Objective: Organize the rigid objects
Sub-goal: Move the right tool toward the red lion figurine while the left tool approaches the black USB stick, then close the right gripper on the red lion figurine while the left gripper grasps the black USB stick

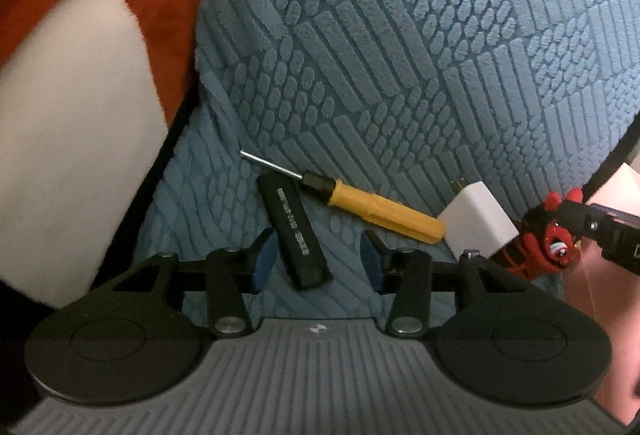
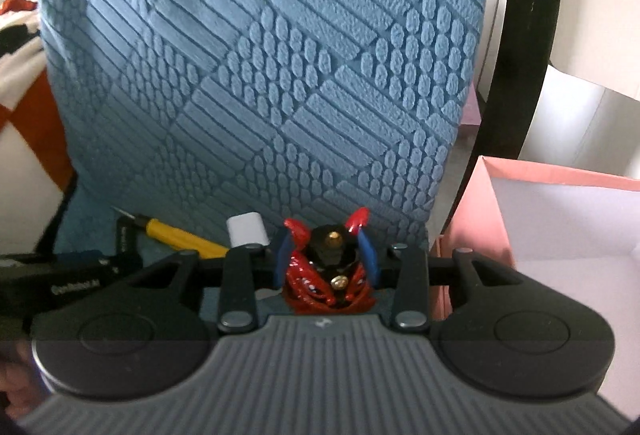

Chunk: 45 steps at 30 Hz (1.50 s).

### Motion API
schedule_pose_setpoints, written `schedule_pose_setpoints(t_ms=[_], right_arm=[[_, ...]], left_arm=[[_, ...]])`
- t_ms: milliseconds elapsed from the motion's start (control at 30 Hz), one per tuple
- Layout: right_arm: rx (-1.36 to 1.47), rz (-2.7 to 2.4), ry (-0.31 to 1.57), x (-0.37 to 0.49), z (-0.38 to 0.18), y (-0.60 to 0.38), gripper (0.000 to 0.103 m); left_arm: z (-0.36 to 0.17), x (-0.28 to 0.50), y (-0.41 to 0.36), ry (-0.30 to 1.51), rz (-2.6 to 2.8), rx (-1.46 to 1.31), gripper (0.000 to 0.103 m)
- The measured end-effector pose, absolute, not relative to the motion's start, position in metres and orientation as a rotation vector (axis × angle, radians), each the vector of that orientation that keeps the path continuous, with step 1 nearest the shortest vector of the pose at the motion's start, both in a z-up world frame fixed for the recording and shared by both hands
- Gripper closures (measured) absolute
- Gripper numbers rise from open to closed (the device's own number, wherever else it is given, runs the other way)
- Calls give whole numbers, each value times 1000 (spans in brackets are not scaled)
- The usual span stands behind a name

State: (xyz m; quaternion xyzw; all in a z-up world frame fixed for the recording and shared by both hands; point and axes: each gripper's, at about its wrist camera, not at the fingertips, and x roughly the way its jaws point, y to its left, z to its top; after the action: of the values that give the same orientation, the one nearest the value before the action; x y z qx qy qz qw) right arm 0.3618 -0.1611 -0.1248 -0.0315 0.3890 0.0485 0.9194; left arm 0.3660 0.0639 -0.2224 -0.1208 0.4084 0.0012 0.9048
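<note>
Our left tool (image 1: 318, 261) stands spread around the black USB stick (image 1: 295, 231) on the blue mat (image 1: 400, 55). Our right tool (image 2: 326, 261) pinches the red figurine (image 2: 330, 275); at 3 o'clock the pink box (image 2: 568, 219) looks bare inside.

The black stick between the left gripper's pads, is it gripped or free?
Free: the black stick lies on the blue cloth, both pads clear.
</note>
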Motion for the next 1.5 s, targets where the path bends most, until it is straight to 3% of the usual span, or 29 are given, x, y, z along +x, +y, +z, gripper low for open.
schedule_pose_setpoints(t_ms=[233, 300, 433, 467, 500, 533, 600, 633, 833, 900, 1433, 1467, 1500], right_arm=[[-117, 112, 784, 367, -131, -152, 62], [-137, 115, 783, 370, -134, -147, 62], [-169, 113, 780, 372, -135, -144, 61], [-171, 107, 776, 372, -136, -144, 59], [-175, 101, 774, 372, -136, -144, 55], [-181, 93, 772, 372, -136, -144, 52], [-198, 72, 764, 372, -135, -144, 38], [-198, 66, 761, 370, -133, -148, 36], [-133, 95, 817, 378, -139, -160, 38], [-107, 109, 842, 379, -144, -163, 48], [-20, 101, 858, 333, -116, -166, 48], [-24, 106, 855, 332, -116, -163, 48], [-29, 108, 853, 330, -116, -161, 48]], left_arm=[[-229, 380, 59, 848, 17, -209, 59], [-232, 383, 57, 851, 28, -189, 68], [-233, 383, 50, 843, 29, -146, 72], [-231, 381, 49, 829, 28, -141, 80], [-228, 379, 47, 822, 24, -140, 98], [-227, 379, 47, 827, 18, -148, 98], [-225, 377, 46, 828, 7, -169, 98], [-224, 377, 45, 829, 5, -173, 99], [-227, 376, 54, 824, -4, -249, 100], [-226, 374, 57, 822, -12, -270, 100], [-214, 357, 77, 823, 31, -402, 99], [-217, 359, 77, 831, 36, -401, 94], [-218, 360, 76, 836, 47, -395, 84]])
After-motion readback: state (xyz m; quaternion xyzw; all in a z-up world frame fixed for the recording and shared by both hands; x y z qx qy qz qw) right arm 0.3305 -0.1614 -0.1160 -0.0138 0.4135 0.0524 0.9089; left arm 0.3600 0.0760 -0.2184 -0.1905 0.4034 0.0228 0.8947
